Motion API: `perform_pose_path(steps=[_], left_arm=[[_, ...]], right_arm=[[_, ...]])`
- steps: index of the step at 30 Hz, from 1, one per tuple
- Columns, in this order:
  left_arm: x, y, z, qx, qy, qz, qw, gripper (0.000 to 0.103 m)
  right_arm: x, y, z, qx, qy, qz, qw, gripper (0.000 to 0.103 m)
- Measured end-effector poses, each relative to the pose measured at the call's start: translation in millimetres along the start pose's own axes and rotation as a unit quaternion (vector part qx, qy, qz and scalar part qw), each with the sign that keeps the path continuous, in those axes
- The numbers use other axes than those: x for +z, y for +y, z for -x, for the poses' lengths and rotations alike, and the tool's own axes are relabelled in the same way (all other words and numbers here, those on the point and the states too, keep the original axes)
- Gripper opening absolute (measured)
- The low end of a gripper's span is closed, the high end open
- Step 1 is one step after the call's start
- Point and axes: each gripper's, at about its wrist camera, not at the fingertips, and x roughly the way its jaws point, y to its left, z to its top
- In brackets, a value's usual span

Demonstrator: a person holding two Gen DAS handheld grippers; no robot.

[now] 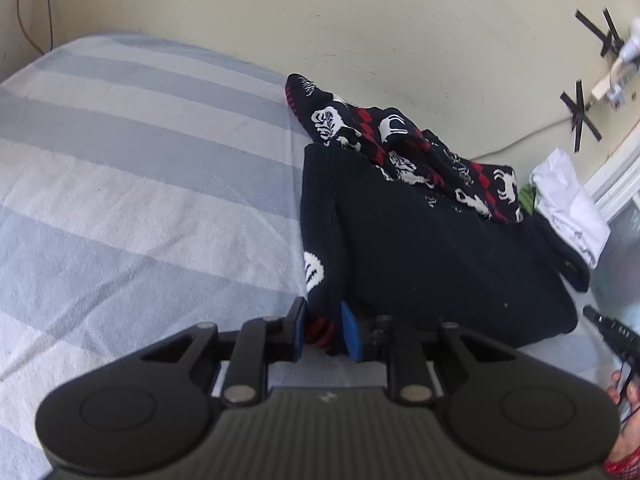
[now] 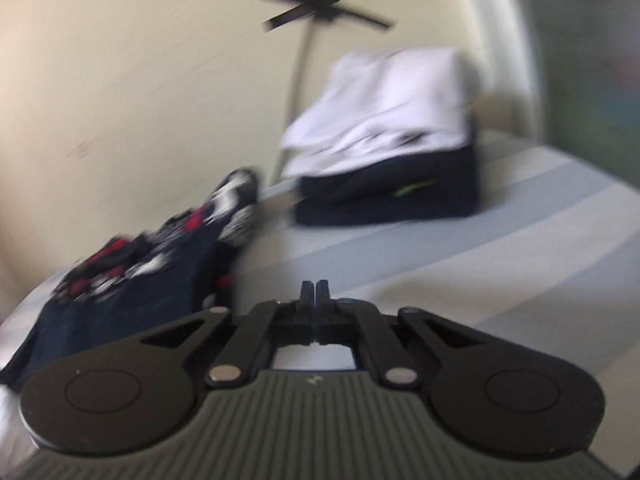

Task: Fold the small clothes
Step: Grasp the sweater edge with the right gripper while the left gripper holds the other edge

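The left gripper point(image 1: 325, 330) is clamped on a fold of the black knit sweater point(image 1: 440, 248), w/ the blue pads point(image 1: 351, 334) pinching the edge where a bit of red-and-black pattern shows. The sweater lies in a heap on the striped bedsheet point(image 1: 140, 184), at the far right of the bed against the cream wall point(image 1: 400, 40). Its upper part, w/ white and red motifs, is bunched up toward the wall. 1 white round motif shows on the fold just above the left finger.

The right gripper point(image 2: 315, 292) hovers over the sheet w/ its 2 fingers point(image 2: 306, 294) pressed together and nothing between them. That view is blurred. In it the sweater point(image 2: 120, 292) sits to the left of the gripper, apart from it.

Beyond, near the wall, a stack of folded clothes point(image 2: 388, 168) rests on the sheet: white piece on top, dark piece w/ a small green mark below. Black tape crosses point(image 1: 584, 116) and a grey cable point(image 2: 298, 76) are on the wall. In the left view, the person's hand point(image 1: 628, 396) shows at the right edge.
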Motion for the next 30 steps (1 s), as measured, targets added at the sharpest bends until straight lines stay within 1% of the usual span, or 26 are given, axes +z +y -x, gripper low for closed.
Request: perform_pose_path(steps=[1, 2, 3, 4, 5, 6, 7, 8, 10, 11, 12, 13, 14, 15, 16, 17, 18, 20, 22, 24, 27, 30], left_arm=[[-1, 1, 1, 0.001, 0.001, 0.004, 1.0, 0.024], [-2, 1, 2, 0.0, 0.001, 0.002, 1.0, 0.027], [-3, 0, 3, -0.001, 0.002, 0.001, 1.0, 0.032], [-5, -1, 4, -0.005, 0.001, 0.002, 1.0, 0.046], [-7, -2, 6, -0.016, 0.001, 0.003, 0.9999, 0.057], [-8, -3, 5, -0.03, 0.004, 0.007, 0.9995, 0.063], [-9, -5, 4, -0.042, 0.008, 0.01, 0.999, 0.064], [-10, -6, 1, -0.05, 0.012, 0.015, 0.9986, 0.064], [-8, -10, -5, -0.045, 0.005, 0.019, 0.9988, 0.062], [-6, -11, -8, -0.041, 0.0, 0.02, 0.999, 0.052], [-4, -11, -13, -0.034, -0.004, 0.025, 0.9991, 0.03], [0, -7, -19, -0.029, -0.002, 0.037, 0.9989, 0.022], [4, -2, -24, -0.043, -0.001, 0.058, 0.9974, 0.021], [8, 6, -28, -0.058, 0.007, 0.09, 0.9942, 0.02], [11, 11, -29, -0.066, 0.015, 0.117, 0.9908, 0.02], [12, 13, -27, -0.069, 0.018, 0.13, 0.989, 0.019], [12, 11, -20, -0.069, 0.008, 0.127, 0.9895, 0.019], [10, 3, -2, -0.067, -0.016, 0.104, 0.9922, 0.018], [7, -2, 20, -0.072, -0.035, 0.086, 0.9931, 0.018], [0, -6, 40, -0.074, -0.047, 0.07, 0.9937, 0.017], [-19, -10, 60, -0.069, -0.044, 0.049, 0.9954, 0.016], [-53, -9, 73, -0.058, -0.029, 0.035, 0.9973, 0.016]], right_arm=[[3, -9, 3, 0.013, 0.008, -0.022, 1.0, 0.003], [5, -15, 7, 0.047, 0.021, -0.044, 0.998, 0.008], [6, -17, 8, 0.08, 0.036, -0.057, 0.995, 0.009], [6, -15, 8, 0.103, 0.051, -0.061, 0.991, 0.014], [4, -9, 6, 0.124, 0.073, -0.059, 0.988, 0.027], [2, -5, 4, 0.14, 0.086, -0.057, 0.985, 0.038], [-1, 0, 1, 0.15, 0.096, -0.056, 0.982, 0.058], [-4, 4, -4, 0.158, 0.105, -0.059, 0.98, 0.063], [-9, 11, -18, 0.175, 0.13, -0.072, 0.973, 0.062], [-13, 18, -26, 0.184, 0.13, -0.077, 0.971, 0.062], [-12, 26, -31, 0.187, 0.127, -0.07, 0.972, 0.061], [-11, 33, -38, 0.187, 0.127, -0.056, 0.973, 0.05], [-10, 42, -43, 0.181, 0.131, -0.048, 0.973, 0.027], [-11, 47, -54, 0.187, 0.147, -0.06, 0.969, 0.026], [-11, 45, -60, 0.194, 0.149, -0.082, 0.966, 0.024], [-9, 48, -62, 0.192, 0.156, -0.1, 0.964, 0.022], [-6, 47, -57, 0.193, 0.158, -0.108, 0.962, 0.022], [3, 44, -37, 0.208, 0.141, -0.115, 0.961, 0.02], [11, 42, -13, 0.216, 0.124, -0.109, 0.962, 0.02], [14, 42, 10, 0.222, 0.119, -0.096, 0.963, 0.02], [6, 42, 44, 0.23, 0.125, -0.075, 0.962, 0.019], [-13, 36, 77, 0.232, 0.136, -0.067, 0.961, 0.019]])
